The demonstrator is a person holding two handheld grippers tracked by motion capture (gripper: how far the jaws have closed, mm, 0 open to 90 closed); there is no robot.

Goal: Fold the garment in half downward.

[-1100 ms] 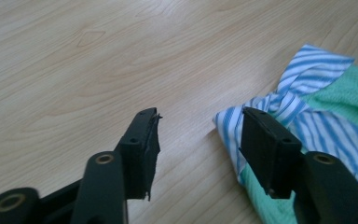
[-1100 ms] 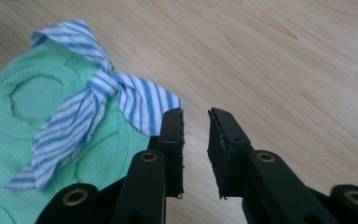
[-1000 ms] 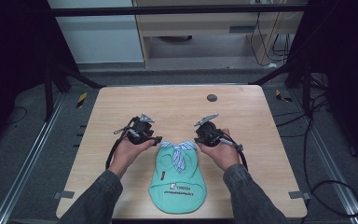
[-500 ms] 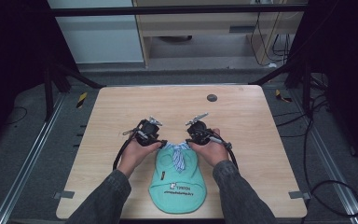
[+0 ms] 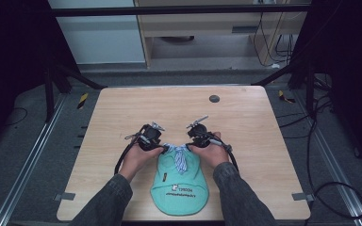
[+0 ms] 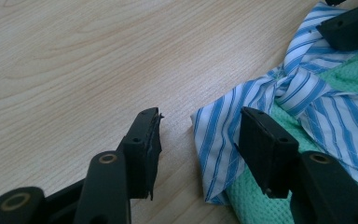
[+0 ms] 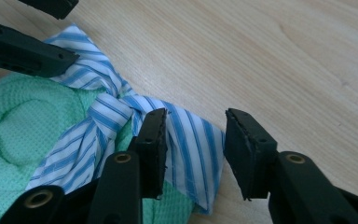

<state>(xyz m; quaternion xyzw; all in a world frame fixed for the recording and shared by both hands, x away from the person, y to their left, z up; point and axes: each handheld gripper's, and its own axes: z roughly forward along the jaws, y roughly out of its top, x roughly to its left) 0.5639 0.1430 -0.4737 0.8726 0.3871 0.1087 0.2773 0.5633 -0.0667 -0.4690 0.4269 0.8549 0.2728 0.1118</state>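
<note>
A green waffle-weave cloth (image 5: 181, 188) with white print lies flat near the table's front edge. A blue-and-white striped band (image 5: 180, 155) is knotted at its top. My left gripper (image 5: 163, 148) is at the band's left end and my right gripper (image 5: 189, 147) at its right end. In the left gripper view the left gripper (image 6: 200, 123) is open, and the striped end (image 6: 214, 135) lies loose between the jaws, beside the green cloth (image 6: 354, 74). In the right gripper view the right gripper (image 7: 196, 123) has just been opening. The band (image 7: 186, 140) lies between its jaws, unpressed.
A small dark disc (image 5: 214, 98) is set into the wooden table (image 5: 122, 113) near its far edge. Grey tape tabs (image 5: 63, 196) mark the front corners. Cables trail on the floor at the right, and dark frame bars stand at both sides.
Both hands have come down and moved closer together at the striped band. The right gripper's jaws have parted, and the band now lies slack on the table.
</note>
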